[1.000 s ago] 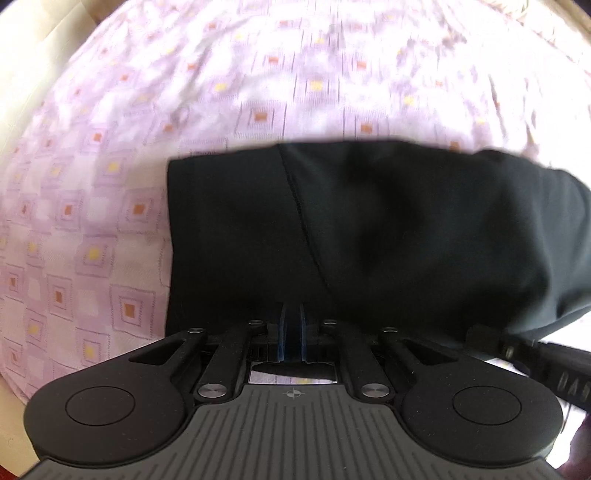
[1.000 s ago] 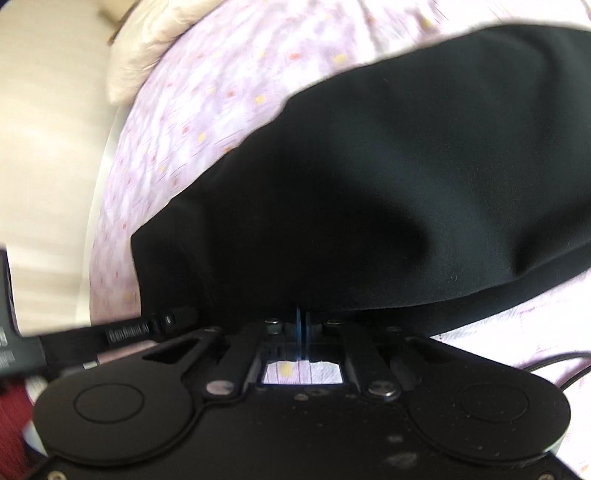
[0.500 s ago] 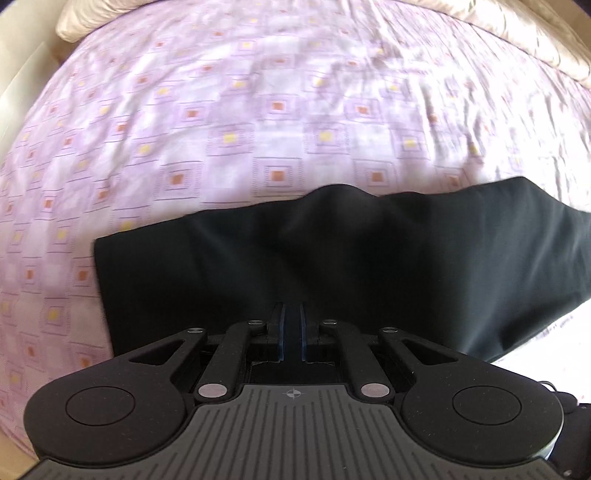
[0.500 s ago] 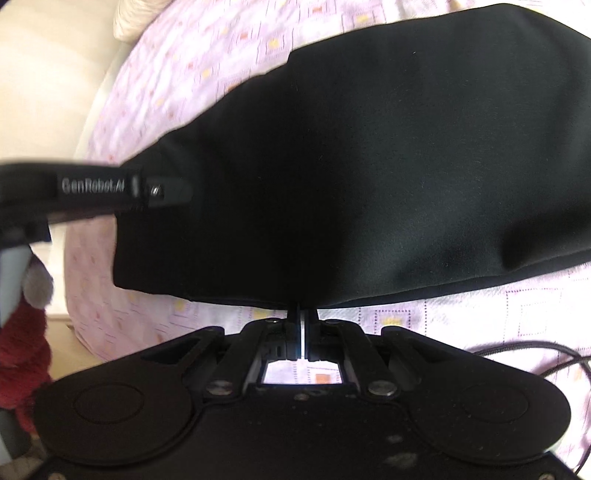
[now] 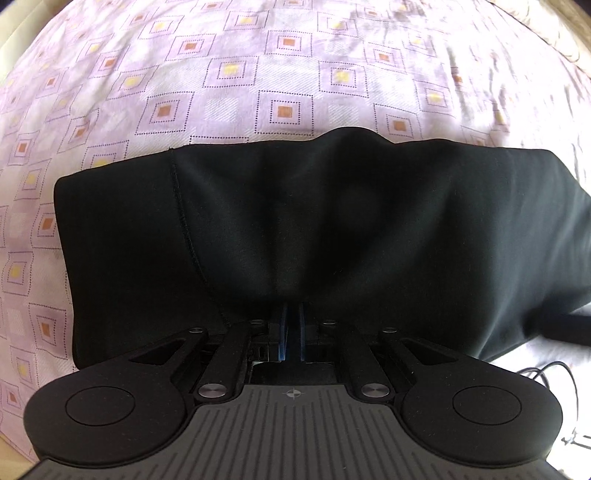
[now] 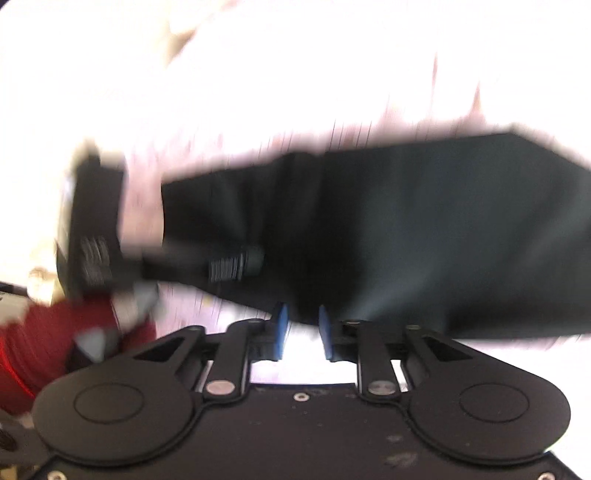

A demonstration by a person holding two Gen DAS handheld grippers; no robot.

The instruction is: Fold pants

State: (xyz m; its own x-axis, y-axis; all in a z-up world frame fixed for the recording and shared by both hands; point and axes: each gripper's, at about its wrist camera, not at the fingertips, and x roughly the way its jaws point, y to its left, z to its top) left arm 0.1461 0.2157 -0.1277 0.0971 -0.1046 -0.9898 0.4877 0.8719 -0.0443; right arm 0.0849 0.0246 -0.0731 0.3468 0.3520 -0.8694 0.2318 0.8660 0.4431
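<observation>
The black pants (image 5: 332, 229) lie folded in a wide band on the purple patterned bedsheet (image 5: 258, 74). My left gripper (image 5: 291, 314) is shut on the near edge of the pants, its blue pads pressed together on the cloth. In the blurred right wrist view the pants (image 6: 424, 229) stretch across the middle. My right gripper (image 6: 300, 317) has its blue pads apart at the near edge of the pants and grips nothing. The left gripper's body (image 6: 96, 229) shows at the left of that view.
A dark red sleeve (image 6: 44, 339) is at the lower left of the right wrist view. Thin black cables (image 5: 554, 373) lie on the sheet at the right. The bed's edge and a cream wall (image 5: 11, 22) are at the far left.
My right gripper has opened and let go of the pants and is moving fast, so its view is blurred. My left gripper has come closer to the sheet, still holding the cloth.
</observation>
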